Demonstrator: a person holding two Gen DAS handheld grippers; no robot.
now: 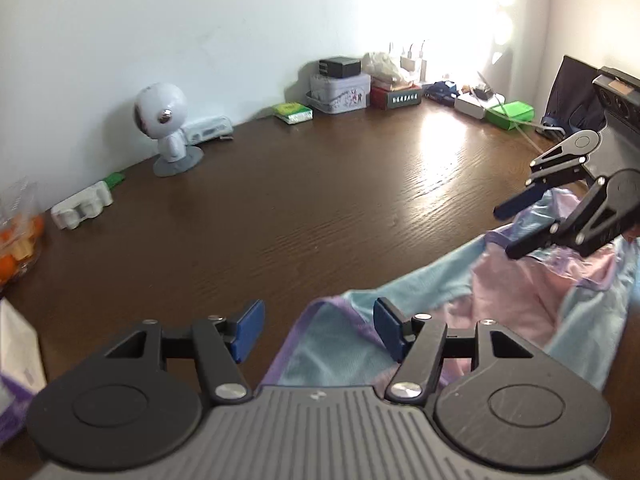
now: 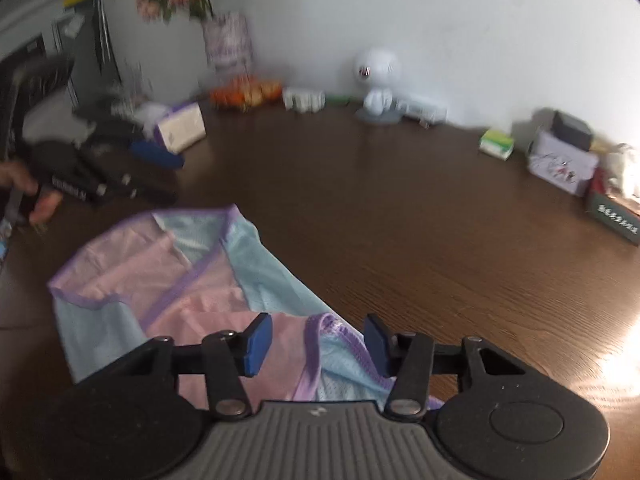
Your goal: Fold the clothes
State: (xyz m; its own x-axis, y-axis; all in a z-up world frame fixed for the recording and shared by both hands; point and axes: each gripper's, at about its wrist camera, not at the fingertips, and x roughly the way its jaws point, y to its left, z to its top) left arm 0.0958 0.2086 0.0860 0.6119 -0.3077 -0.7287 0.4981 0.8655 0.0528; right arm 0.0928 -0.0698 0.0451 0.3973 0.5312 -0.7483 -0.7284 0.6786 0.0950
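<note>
A pastel garment (image 1: 520,292) of pink and light blue mesh with purple trim lies crumpled on the dark wooden table (image 1: 320,200). My left gripper (image 1: 320,332) stands open over the garment's left end; the cloth lies below the gap and the blue pads (image 1: 250,330) do not press on it. In the left wrist view my right gripper (image 1: 506,234) hovers open over the far right of the cloth. The right wrist view shows the garment (image 2: 192,280) beneath my open right gripper (image 2: 318,344), nothing pinched. My left gripper (image 2: 172,178) is blurred at the left, held by a hand (image 2: 24,188).
Along the wall stand a white robot figurine (image 1: 164,120), a tin box (image 1: 340,90), a green box (image 1: 510,112) and other small clutter. A tissue box (image 2: 182,126), oranges (image 2: 244,94) and a flower vase (image 2: 228,40) sit at the back left. Bare wood lies beyond the garment.
</note>
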